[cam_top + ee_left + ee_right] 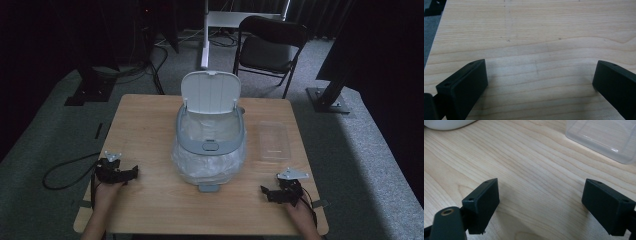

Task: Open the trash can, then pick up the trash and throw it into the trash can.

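the left gripper (131, 173) and right gripper (264, 190) rest on the table (150, 125), jaws spread wide and empty. this looks like the start, before any reach. the bin (210, 145), lid up and lined with a bag, stands between them; next comes a reach inward. a clear tray (274, 141) lies beside it, nothing blocking.

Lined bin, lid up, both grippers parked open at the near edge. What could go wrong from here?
1. The bin wears a loose plastic liner bulging over its sides; fingers may snag or pull it off the rim.
2. The lid stands open and upright; a nudge could drop it shut.
3. The clear container lies close ahead of the right gripper; a reach towards the bin could knock it. The left gripper has bare table ahead.
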Demonstrator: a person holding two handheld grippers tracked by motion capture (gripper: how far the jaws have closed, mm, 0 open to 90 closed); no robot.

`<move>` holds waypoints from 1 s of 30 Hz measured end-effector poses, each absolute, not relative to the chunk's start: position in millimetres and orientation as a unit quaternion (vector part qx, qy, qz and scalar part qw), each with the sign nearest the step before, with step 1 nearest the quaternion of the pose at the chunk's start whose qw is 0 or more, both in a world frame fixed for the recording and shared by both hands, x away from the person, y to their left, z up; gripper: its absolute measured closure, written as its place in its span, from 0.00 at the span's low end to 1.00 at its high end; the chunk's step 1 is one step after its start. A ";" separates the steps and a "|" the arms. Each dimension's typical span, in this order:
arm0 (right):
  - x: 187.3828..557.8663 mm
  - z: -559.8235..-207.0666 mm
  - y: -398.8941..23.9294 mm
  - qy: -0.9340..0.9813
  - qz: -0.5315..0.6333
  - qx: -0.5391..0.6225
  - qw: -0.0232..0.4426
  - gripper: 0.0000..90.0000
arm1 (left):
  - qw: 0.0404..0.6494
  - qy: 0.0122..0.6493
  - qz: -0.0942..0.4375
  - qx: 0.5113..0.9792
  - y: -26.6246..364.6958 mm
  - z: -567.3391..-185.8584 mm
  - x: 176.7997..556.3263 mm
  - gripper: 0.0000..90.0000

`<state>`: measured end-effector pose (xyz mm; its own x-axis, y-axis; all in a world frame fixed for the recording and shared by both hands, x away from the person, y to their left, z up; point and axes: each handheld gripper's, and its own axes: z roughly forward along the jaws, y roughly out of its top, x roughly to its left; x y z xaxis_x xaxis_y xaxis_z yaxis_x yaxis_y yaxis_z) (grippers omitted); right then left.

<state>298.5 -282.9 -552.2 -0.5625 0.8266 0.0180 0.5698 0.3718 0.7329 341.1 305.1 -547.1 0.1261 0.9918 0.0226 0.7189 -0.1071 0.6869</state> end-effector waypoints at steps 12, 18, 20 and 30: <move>298.2 -552.4 -280.4 0.810 0.350 0.434 0.185 0.13 | 0.271 0.612 0.246 0.701 305.6 -547.0 343.5 0.01; 298.3 -552.5 -280.0 0.809 0.350 0.435 0.185 0.13 | 0.272 0.612 0.246 0.701 305.0 -547.1 344.0 0.01; 298.3 -552.5 -280.0 0.809 0.350 0.435 0.185 0.13 | 0.272 0.612 0.246 0.701 305.0 -547.1 344.0 0.01; 294.6 -550.1 -281.8 0.816 0.341 0.432 0.178 0.15 | 0.272 0.611 0.247 0.701 305.0 -547.1 343.9 0.01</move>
<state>294.6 -281.8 -550.1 -0.5638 0.8259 0.0048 0.5831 0.3939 0.7105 343.9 305.0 -547.1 0.1309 0.9913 0.0128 0.7224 -0.1042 0.6836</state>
